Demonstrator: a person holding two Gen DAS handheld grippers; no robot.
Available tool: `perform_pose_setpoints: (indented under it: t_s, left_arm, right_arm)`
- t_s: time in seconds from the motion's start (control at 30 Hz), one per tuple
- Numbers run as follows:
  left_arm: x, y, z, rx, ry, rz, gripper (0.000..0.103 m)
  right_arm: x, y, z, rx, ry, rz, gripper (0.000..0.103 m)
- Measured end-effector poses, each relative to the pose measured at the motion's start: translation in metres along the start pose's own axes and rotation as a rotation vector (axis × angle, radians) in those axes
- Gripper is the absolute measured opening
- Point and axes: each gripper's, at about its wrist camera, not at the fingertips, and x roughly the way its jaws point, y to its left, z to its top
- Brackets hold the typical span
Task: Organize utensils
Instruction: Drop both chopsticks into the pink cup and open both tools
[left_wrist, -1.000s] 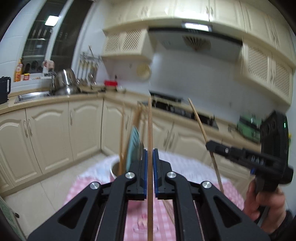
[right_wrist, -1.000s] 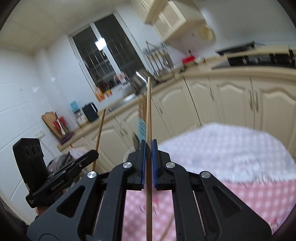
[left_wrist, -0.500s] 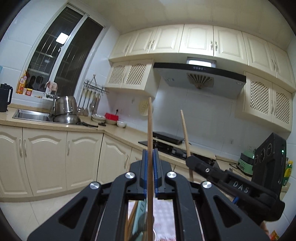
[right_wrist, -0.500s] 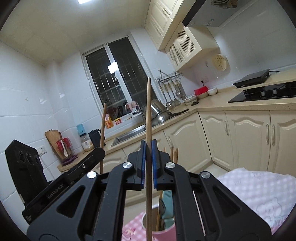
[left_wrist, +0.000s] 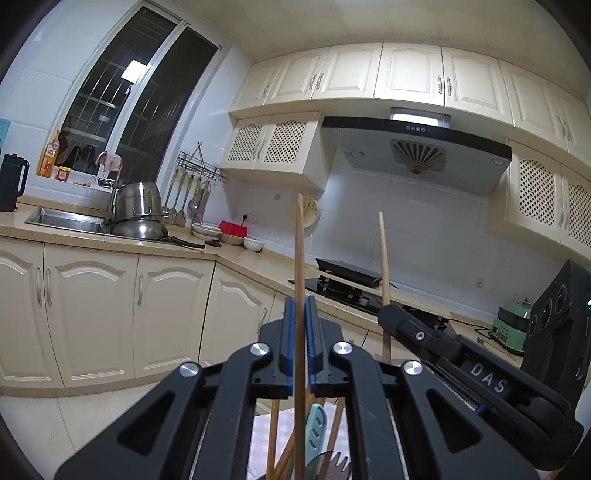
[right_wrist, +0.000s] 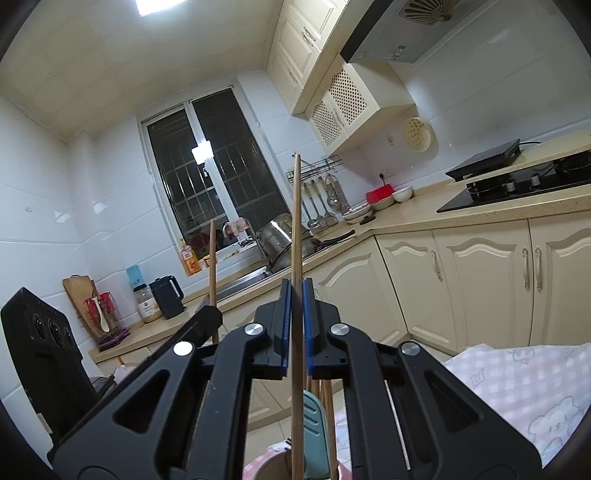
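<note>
Both my grippers are up and pointing level across the kitchen, each clamped on one wooden chopstick.

My left gripper (left_wrist: 300, 347) has its blue-padded fingers (left_wrist: 289, 343) pressed narrow onto the left chopstick (left_wrist: 299, 258). The stick stands upright and runs from the bottom edge of the left wrist view up past the fingertips.

My right gripper (right_wrist: 295, 328) is the same: fingers (right_wrist: 283, 325) closed tight on the right chopstick (right_wrist: 295, 229), which is upright, its top end well above the pads. In the left wrist view that chopstick (left_wrist: 383, 266) shows to the right, sticking up out of the right gripper (left_wrist: 386, 314), a little apart from the left one. In the right wrist view the left chopstick (right_wrist: 212, 258) stands to the left.

Below the fingers sits the utensil cup (right_wrist: 275, 461), pinkish rim, only partly visible. In it are more wooden chopsticks (left_wrist: 273, 435), a light blue utensil handle (right_wrist: 314, 435) and what looks like a fork (left_wrist: 338, 466). Both lower ends of the held chopsticks are hidden by the frame edge, so I cannot tell whether they sit inside the cup.

The cup is on the bench with the pink checked cloth (right_wrist: 517, 380). Behind: cream cabinets (left_wrist: 92, 314), sink with steel pots (left_wrist: 138, 214), black hob (right_wrist: 517, 184).
</note>
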Motion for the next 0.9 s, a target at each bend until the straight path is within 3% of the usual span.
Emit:
perform_pose_setpoints:
  t_s: [0.9]
  left_arm:
    - [0.008, 0.009, -0.022, 0.032, 0.037, 0.042, 0.005]
  right_arm:
    - [0.007, 0.0, -0.025, -0.007, 0.059, -0.036, 0.007]
